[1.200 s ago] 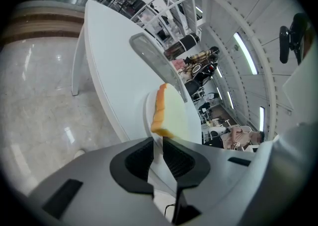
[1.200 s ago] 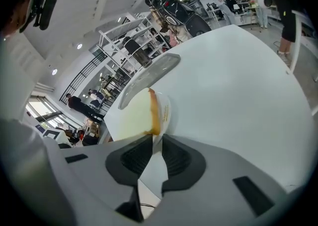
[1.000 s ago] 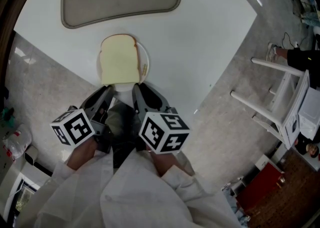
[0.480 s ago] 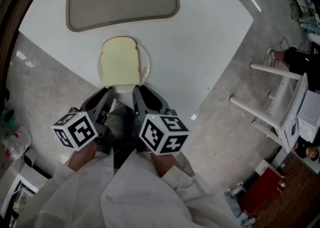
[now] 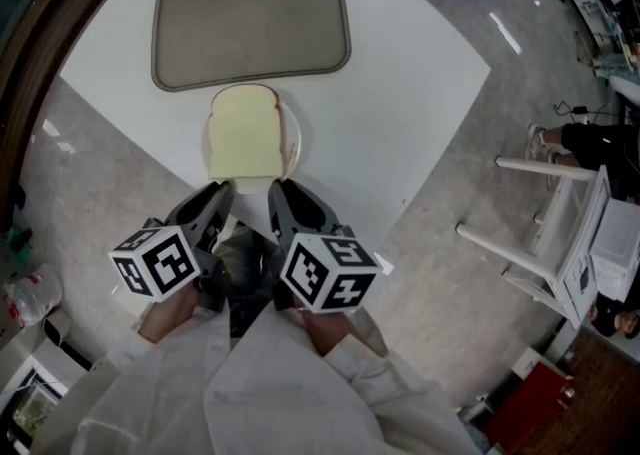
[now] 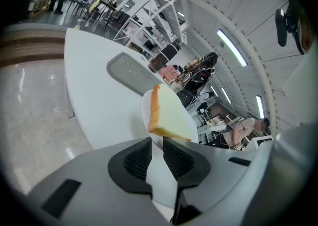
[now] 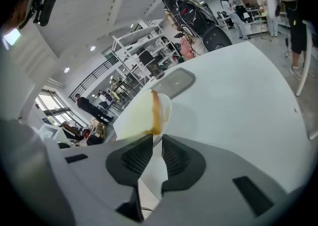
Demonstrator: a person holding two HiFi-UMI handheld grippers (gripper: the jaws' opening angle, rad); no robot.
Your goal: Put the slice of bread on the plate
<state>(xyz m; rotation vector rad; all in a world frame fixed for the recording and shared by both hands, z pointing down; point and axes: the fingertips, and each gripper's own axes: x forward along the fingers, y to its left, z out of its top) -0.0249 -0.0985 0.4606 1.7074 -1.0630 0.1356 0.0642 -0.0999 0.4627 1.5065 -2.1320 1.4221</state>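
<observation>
Bread (image 5: 243, 130): it lay flat on the plate and hid most of it.
Plate (image 5: 293, 133): small and white, it sat on the table (image 5: 400, 73) near the edge, at 12 o'clock from both tools.
Tray (image 5: 250, 23): grey, just past the plate at 12 o'clock.
Left tool (image 6: 157, 145): only a narrow gap, nothing in it, not touching the bread.
Right tool (image 7: 157, 143): at 3 o'clock from the left tool, also a narrow gap, holding nothing.

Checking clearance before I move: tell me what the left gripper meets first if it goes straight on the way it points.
Most likely the near edge of the slice of bread on the plate, straight beyond the empty jaws of the left gripper; the plate's rim might come first, depth being unclear.
</observation>
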